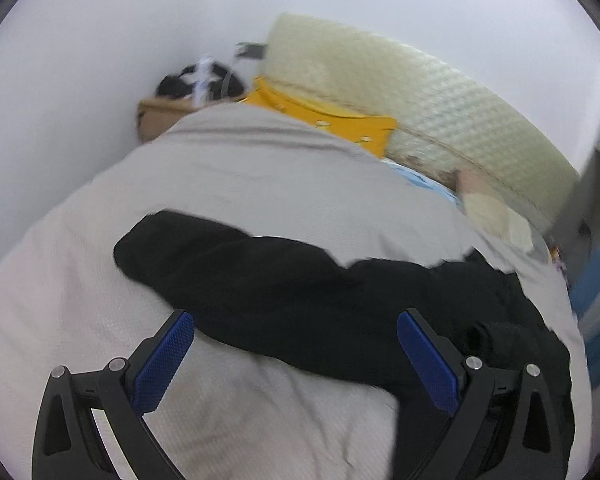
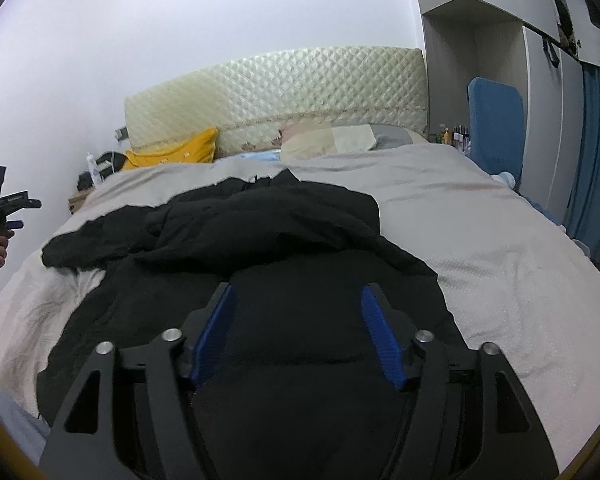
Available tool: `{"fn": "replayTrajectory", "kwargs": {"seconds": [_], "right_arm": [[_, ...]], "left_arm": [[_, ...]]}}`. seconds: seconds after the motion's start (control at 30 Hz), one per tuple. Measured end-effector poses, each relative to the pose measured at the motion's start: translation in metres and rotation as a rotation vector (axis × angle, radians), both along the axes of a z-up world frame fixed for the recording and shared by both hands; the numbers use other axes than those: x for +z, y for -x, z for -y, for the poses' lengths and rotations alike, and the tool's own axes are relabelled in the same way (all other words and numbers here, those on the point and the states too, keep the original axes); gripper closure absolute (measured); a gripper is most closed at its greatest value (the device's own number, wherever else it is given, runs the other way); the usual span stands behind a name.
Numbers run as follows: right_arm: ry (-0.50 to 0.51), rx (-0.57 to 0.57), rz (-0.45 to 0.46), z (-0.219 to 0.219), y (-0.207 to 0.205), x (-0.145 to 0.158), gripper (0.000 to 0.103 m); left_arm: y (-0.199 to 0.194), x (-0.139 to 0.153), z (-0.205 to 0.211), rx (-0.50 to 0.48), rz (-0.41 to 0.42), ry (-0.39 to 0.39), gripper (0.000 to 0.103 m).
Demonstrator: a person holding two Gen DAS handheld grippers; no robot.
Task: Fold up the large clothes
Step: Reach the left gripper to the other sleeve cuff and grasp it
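A grey-covered bed (image 2: 480, 240) spreads ahead of both grippers, and the black garment (image 2: 260, 248) lies crumpled across it, directly beneath and ahead of the right gripper (image 2: 296, 300), one sleeve trailing off to that gripper's left. The right gripper hangs released, its blue pads (image 2: 380, 340) apart above the cloth with nothing pinched. The left gripper (image 1: 292, 320) is likewise spread wide and empty, with the sleeve just ahead of its tips.

Black garment (image 2: 228, 240) on a pale grey bedspread (image 2: 480, 240). Cream headboard (image 2: 300, 80), quilted in diamonds. Yellow cushion (image 2: 180, 152), blue chair (image 2: 494, 120), blue curtain (image 2: 592, 160), white wall (image 2: 180, 20). Blue gripper pads (image 2: 216, 332).
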State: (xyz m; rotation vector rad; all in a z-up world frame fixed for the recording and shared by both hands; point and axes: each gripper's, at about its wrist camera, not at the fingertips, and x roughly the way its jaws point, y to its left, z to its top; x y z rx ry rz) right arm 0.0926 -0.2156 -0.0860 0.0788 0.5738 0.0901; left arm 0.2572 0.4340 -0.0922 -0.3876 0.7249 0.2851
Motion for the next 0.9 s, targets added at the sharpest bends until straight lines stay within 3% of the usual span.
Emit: {"fn": "replayTrajectory", "kwargs": {"seconds": [0.07,0.27,0.5,0.77,0.83,0.9], "right_arm": [[0.003,-0.014,-0.040,-0.006,-0.009,-0.005,0.023],[0.050,-0.020,-0.105,-0.032,-0.034,-0.016,0.023],[0.063,-0.015,-0.127,-0.057,-0.060,-0.021,0.023],[0.033,-0.072,-0.178,-0.054,-0.081,-0.032,0.023],[0.033,-0.078,-0.188,-0.054,-0.083,-0.034,0.023],[0.038,-0.079,-0.192,-0.054,-0.084,-0.034,0.023]], "left_arm": [[-0.010,-0.024,-0.029,0.030,-0.013,0.047,0.000],[-0.030,-0.089,-0.102,0.118,-0.029,0.195,0.001],[-0.040,-0.151,-0.171,0.197,-0.013,0.303,0.002],[-0.056,-0.182,-0.201,0.232,0.055,0.364,0.007],[-0.061,-0.183,-0.202,0.221,0.072,0.364,0.017],[-0.067,-0.182,-0.203,0.197,0.074,0.373,0.039]]}}
